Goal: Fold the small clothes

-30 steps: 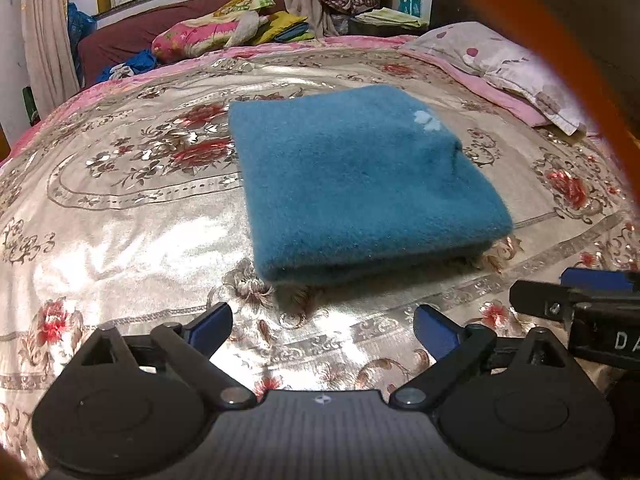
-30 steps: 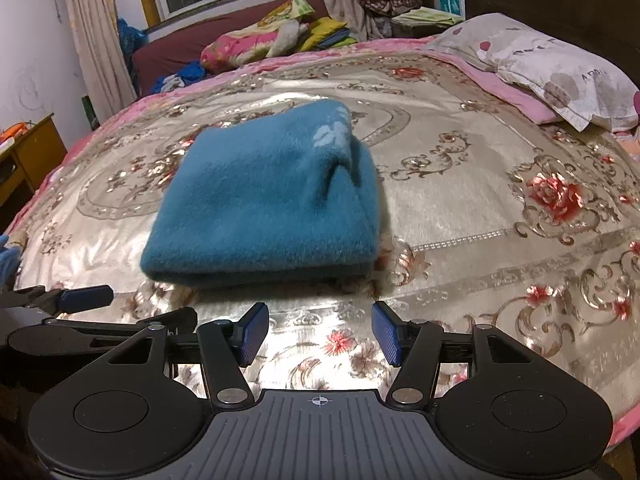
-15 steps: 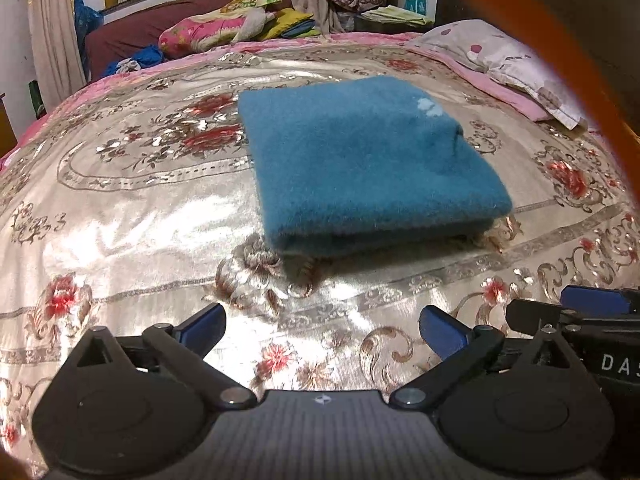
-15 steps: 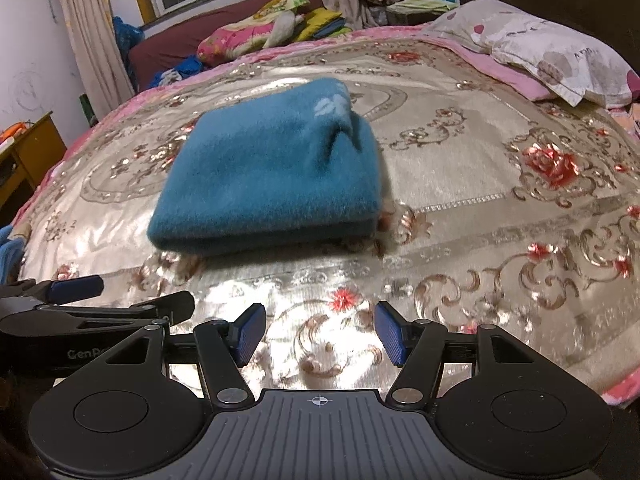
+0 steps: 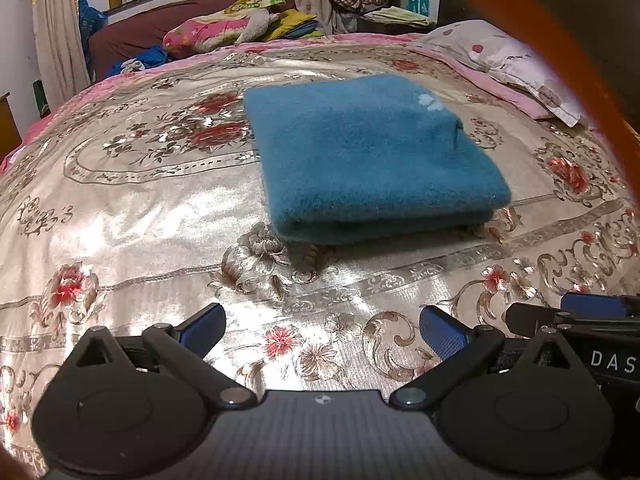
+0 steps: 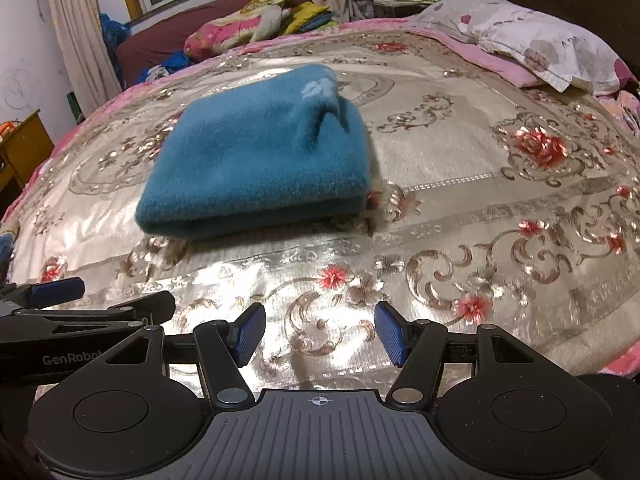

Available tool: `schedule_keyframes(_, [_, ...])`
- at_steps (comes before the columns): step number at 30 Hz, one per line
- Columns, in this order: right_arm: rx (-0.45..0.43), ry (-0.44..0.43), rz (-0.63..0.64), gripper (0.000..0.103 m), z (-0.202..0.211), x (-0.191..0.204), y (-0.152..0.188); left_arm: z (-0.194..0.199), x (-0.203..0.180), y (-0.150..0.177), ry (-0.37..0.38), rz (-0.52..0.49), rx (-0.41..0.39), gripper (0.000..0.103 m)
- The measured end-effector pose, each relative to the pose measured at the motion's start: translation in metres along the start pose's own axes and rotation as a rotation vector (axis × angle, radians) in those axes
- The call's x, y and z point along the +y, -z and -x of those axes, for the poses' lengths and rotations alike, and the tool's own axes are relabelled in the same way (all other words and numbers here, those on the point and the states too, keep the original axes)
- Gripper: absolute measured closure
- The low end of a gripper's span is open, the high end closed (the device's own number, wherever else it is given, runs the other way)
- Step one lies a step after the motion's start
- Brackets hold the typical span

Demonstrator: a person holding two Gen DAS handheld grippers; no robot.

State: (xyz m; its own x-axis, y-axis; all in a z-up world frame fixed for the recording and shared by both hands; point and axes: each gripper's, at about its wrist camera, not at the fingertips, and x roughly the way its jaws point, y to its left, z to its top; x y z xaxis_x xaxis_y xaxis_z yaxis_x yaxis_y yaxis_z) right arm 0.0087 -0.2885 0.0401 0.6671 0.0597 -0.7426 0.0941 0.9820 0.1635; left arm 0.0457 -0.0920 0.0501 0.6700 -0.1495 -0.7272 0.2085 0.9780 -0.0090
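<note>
- We work over a bed (image 5: pixel 132 216) covered in a shiny floral spread, and it carries the only task item we can see.
- The blue garment (image 5: pixel 368 152) lies near the middle of the bed, already folded into a thick, roughly rectangular pad of several layers. We judge the folding of this piece to be done or nearly so; at most a tidy of the puckered corner by the small white mark is left.
- Its folded edge faces us, and the long axis seems to run away from us toward the far side of the bed, slanting a little to the left in the right wrist view. The fisheye makes this hard to say firmly.
- We see no other small clothes laid out for folding.
- Our left gripper (image 5: pixel 322 326) hangs short of the garment, jaws spread wide and holding nothing.
- Our right gripper (image 6: pixel 320 334) sits just beside it, jaws also apart and empty, clear of the cloth.
</note>
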Motion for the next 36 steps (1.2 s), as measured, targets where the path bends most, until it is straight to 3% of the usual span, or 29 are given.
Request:
schedule_keyframes(11, [0.007, -0.009, -0.007, 0.042, 0.0014, 0.0019, 0.0025, -0.0021, -0.0057, 0.0003, -0.044, -0.035, 0.005, 0.0])
schedule_keyframes(36, [0.011, -0.013, -0.014, 0.042, -0.0002, 0.0009, 0.0023, -0.0016, -0.0045, -0.0007, -0.041, -0.026, 0.0, 0.0])
